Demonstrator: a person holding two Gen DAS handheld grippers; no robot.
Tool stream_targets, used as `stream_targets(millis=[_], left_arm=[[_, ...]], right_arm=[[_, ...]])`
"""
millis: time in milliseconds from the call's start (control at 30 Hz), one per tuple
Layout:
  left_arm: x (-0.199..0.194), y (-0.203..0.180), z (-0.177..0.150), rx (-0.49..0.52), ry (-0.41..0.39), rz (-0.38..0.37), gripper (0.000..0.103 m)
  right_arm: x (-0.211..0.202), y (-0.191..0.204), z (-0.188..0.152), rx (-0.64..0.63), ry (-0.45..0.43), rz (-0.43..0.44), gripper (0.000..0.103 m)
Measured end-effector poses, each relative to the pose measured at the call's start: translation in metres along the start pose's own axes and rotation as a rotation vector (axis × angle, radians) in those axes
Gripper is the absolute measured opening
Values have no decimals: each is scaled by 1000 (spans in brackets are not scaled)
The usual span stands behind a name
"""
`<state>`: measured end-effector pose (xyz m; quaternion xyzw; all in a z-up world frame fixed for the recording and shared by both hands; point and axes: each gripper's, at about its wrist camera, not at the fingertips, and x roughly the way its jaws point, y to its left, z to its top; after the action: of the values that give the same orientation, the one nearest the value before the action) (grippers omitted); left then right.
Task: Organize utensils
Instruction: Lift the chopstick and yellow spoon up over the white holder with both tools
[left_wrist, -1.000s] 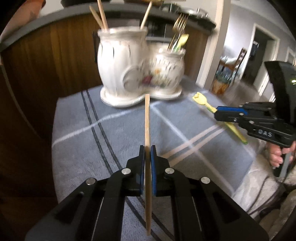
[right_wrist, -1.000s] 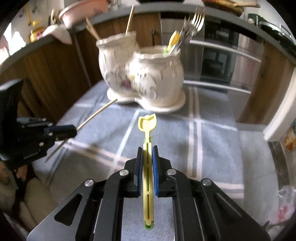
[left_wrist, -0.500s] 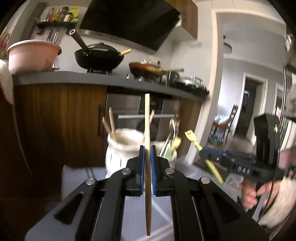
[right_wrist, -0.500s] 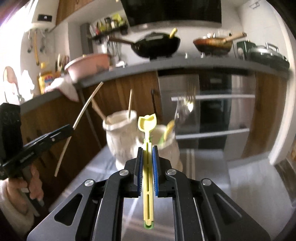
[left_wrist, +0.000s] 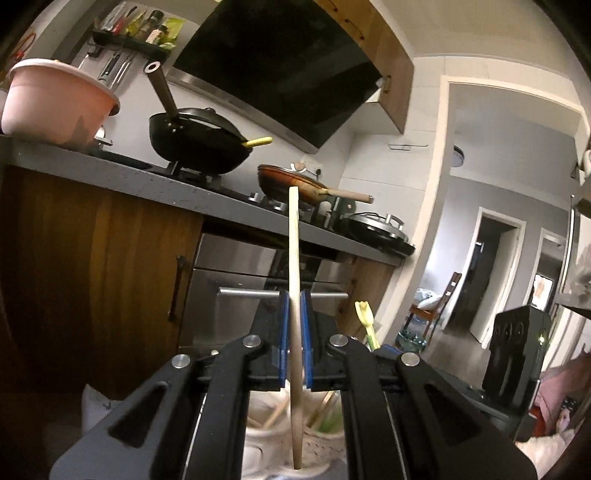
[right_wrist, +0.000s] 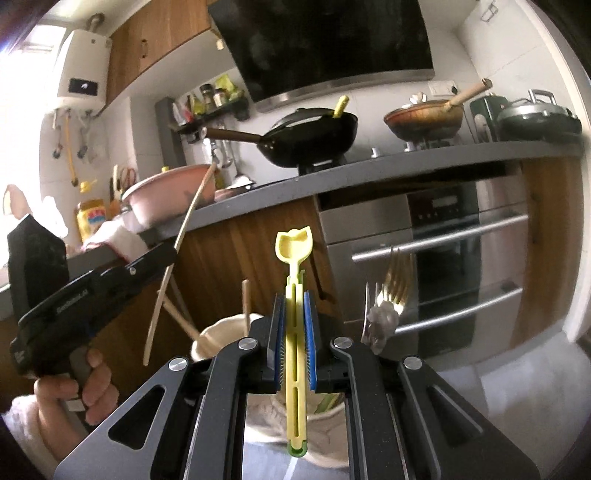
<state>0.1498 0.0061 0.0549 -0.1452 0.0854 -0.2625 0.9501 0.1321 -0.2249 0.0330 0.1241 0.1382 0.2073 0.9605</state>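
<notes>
Two views differ: only the right wrist view shows a hand (right_wrist: 74, 391), lower left, and forks (right_wrist: 393, 291). Left gripper (left_wrist: 294, 332) is clamped on a chopstick (left_wrist: 293, 258) standing upright at frame centre; right gripper (right_wrist: 294, 332) is clamped on a yellow scoop (right_wrist: 294, 251), bowl up, above the holder (right_wrist: 218, 338).

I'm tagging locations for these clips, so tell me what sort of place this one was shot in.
A home kitchen, most likely: a black wok and a frying pan sit on a hob under a range hood, with a built-in oven below the counter.
</notes>
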Motion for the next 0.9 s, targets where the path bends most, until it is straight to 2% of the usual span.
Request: stream_targets(millis=[233,500,800,900], left_arm=[[19,-2,-8,39,-21,38,6],[32,-17,-22,160,-48,92,6],[29,-21,-29,235,-72,102,6],[19,-22,-23,214,-99,83,6]], right_arm=[[22,1,-1,-9,-20,-22,11],[35,2,-9,-12,-22,-22,11],[43,3,-18,-15,-9,-15,11],[41,4,-19,-23,-22,-15,11]])
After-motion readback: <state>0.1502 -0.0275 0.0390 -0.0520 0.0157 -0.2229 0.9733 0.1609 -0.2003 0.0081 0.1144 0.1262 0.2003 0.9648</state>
